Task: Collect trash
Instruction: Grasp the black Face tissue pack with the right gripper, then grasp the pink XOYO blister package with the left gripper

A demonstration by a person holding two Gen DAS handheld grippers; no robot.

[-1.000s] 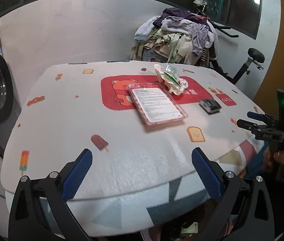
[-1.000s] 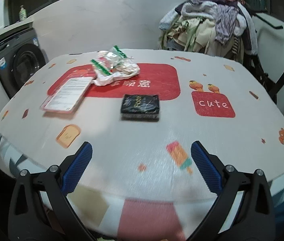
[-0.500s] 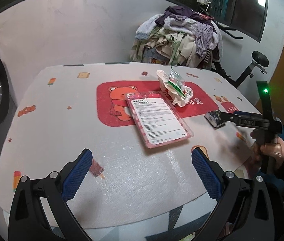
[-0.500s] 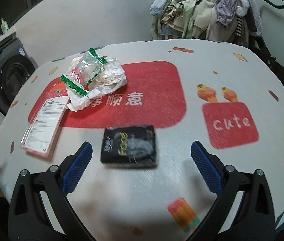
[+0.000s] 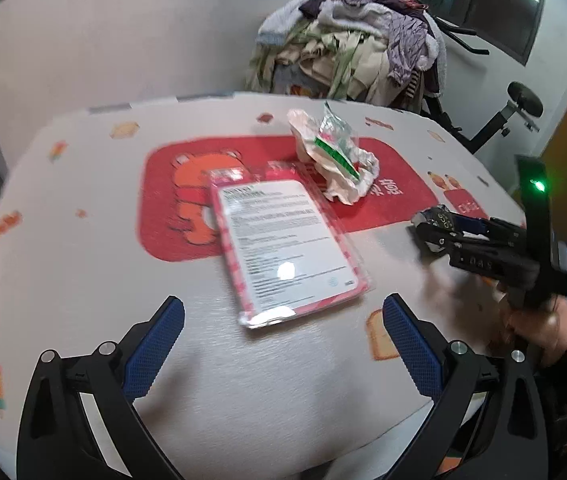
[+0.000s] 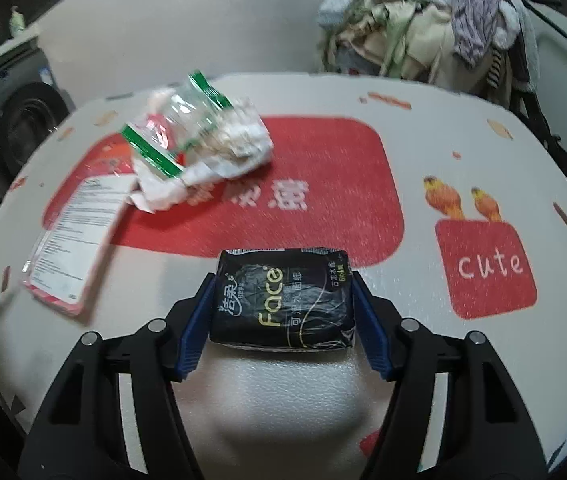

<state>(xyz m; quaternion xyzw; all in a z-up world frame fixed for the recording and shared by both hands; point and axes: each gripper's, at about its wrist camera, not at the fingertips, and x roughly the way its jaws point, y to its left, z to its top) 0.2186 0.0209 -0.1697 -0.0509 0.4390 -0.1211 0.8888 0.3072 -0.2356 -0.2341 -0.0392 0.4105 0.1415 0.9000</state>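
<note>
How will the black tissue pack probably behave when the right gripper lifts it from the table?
The black tissue pack looks soft: its glossy film is wrinkled, so it will likely dent between the right gripper fingers rather than resist. It is probably light for its size. The shiny wrap may be slippery, though the ribbed blue pads should help.

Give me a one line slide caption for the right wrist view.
Right tool closes its blue pads on a black Face tissue pack on the printed tablecloth, crumpled wrappers behind.
</note>
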